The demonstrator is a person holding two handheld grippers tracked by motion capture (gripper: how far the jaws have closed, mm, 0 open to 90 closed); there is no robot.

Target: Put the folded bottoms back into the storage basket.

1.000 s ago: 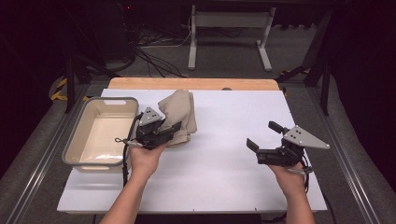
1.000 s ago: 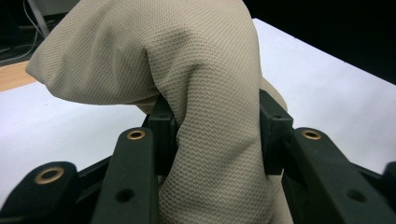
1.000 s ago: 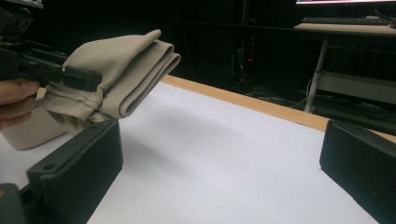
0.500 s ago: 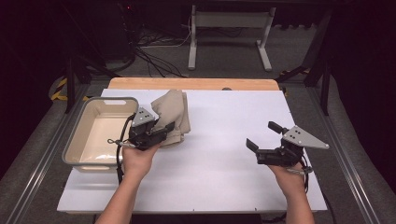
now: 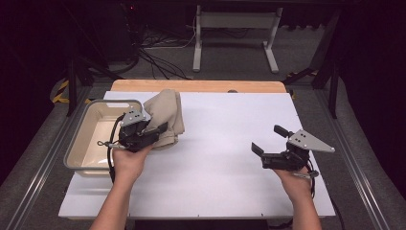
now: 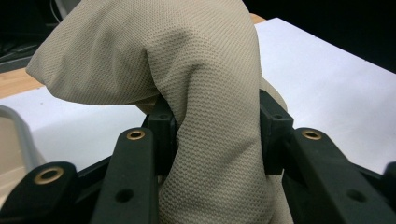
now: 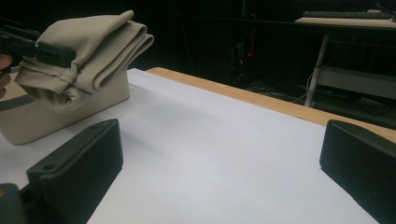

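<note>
A beige cloth with a fine woven texture sits at the left, beside a cream tray. The bench is white with a pale wooden far edge. Both tongs, left tongs and right tongs, are black; brass rivets dot the left pair.

A folded beige cloth is hanging lifted off the white table, pinched between the two black fingers of the left gripper. Its woven fabric is bulging up and over the fingertips and drooping below them. Its stacked folded edges are lying just beside the cream bin.
</note>
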